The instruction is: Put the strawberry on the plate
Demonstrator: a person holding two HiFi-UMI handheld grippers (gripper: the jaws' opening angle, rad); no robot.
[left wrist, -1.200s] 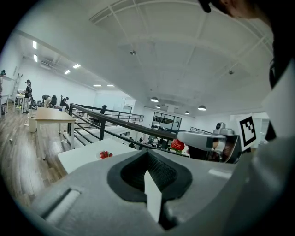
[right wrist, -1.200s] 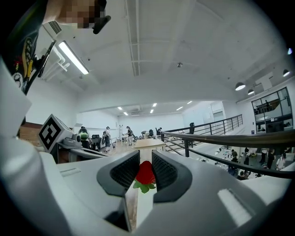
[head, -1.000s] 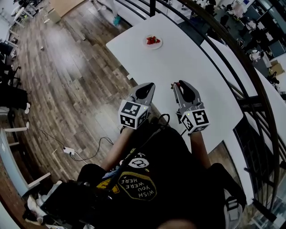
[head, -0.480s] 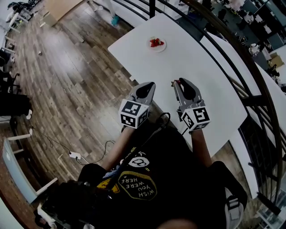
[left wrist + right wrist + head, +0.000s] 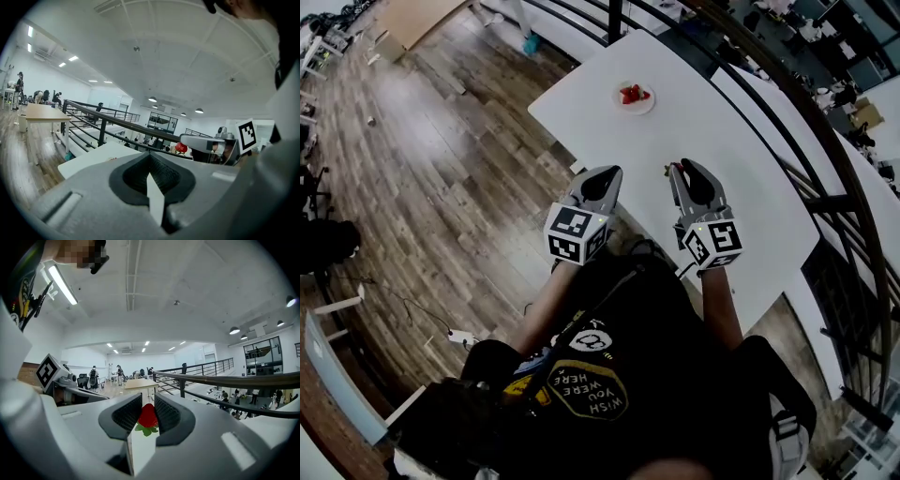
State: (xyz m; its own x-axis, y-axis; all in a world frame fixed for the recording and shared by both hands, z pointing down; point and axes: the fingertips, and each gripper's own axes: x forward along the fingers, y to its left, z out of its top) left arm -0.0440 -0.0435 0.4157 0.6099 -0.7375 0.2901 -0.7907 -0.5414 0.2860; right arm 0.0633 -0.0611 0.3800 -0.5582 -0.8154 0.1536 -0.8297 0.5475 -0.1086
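A red strawberry (image 5: pixel 147 417) with green leaves sits pinched between the dark pads of my right gripper (image 5: pixel 146 420), held above the white table (image 5: pixel 722 159). The head view shows this right gripper (image 5: pixel 679 172) over the table's near part, the strawberry (image 5: pixel 675 168) a red speck at its tip. Far across the table stands the small white plate (image 5: pixel 646 105), with red strawberries on it. My left gripper (image 5: pixel 602 180) hovers at the table's near left edge, jaws shut and empty. From the left gripper view, the held strawberry (image 5: pixel 181 148) shows to the right.
A dark metal railing (image 5: pixel 787 103) runs along the table's far and right side. Wooden floor (image 5: pixel 441 159) lies to the left, with a cable and power strip (image 5: pixel 464 336) on it. A wooden table (image 5: pixel 44 112) stands further off.
The head view has shifted slightly, so the plate sits a little lower in the frame. Both grippers stay side by side, and the strawberry remains in the right one.
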